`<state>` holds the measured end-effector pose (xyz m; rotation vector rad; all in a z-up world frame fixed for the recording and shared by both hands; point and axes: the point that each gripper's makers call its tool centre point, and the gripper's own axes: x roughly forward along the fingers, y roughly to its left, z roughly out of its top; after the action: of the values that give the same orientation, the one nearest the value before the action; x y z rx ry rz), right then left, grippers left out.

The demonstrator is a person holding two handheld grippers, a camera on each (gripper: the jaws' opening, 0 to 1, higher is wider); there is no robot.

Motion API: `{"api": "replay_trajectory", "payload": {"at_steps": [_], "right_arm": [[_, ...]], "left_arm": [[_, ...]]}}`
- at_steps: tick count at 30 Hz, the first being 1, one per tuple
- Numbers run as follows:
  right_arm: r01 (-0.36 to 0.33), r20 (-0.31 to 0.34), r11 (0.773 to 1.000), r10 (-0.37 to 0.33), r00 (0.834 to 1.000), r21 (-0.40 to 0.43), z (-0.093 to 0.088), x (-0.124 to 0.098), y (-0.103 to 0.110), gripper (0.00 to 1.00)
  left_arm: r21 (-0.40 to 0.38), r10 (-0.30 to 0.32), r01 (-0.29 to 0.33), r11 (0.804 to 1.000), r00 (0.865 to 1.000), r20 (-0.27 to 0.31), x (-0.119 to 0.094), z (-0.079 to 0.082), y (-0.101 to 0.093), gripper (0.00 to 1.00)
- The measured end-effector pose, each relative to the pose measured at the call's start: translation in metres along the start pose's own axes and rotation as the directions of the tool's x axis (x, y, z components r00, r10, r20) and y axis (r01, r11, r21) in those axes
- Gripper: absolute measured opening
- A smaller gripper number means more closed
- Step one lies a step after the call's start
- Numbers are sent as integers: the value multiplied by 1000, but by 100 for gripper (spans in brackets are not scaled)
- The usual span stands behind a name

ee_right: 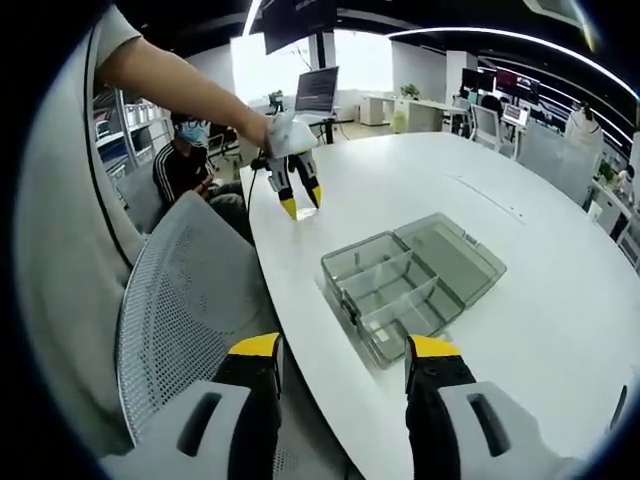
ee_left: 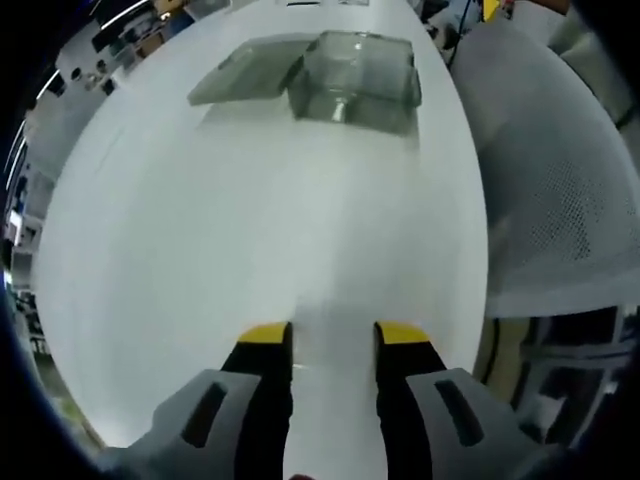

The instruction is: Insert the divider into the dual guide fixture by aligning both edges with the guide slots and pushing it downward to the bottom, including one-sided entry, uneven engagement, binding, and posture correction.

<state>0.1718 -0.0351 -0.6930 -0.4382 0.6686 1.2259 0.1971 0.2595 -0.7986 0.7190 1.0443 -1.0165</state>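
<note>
Rising from the bottom of the right gripper view, the right gripper [ee_right: 343,352] gapes, holding nothing; just beyond, centre frame, sits the clear compartment box [ee_right: 410,285] on the white table [ee_right: 560,320]. Farther, upper left, the left gripper [ee_right: 300,203] hangs parted and unladen.

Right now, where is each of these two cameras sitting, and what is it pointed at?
Left gripper view: rides the left gripper, looking across the white table at the clear box; its yellow-tipped jaws show.
Right gripper view: rides the right gripper, facing the box from beside a mesh chair; the person's arm shows.
Both share the box and table.
</note>
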Motion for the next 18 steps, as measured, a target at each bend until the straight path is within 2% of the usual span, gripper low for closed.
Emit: {"api": "replay_trajectory", "payload": {"at_steps": [18], "right_arm": [[-6,42,1000,5,999,23,7,2,-6,45]], "left_arm": [[52,6,-9,999,999,41,-11,41,-2,29]]}}
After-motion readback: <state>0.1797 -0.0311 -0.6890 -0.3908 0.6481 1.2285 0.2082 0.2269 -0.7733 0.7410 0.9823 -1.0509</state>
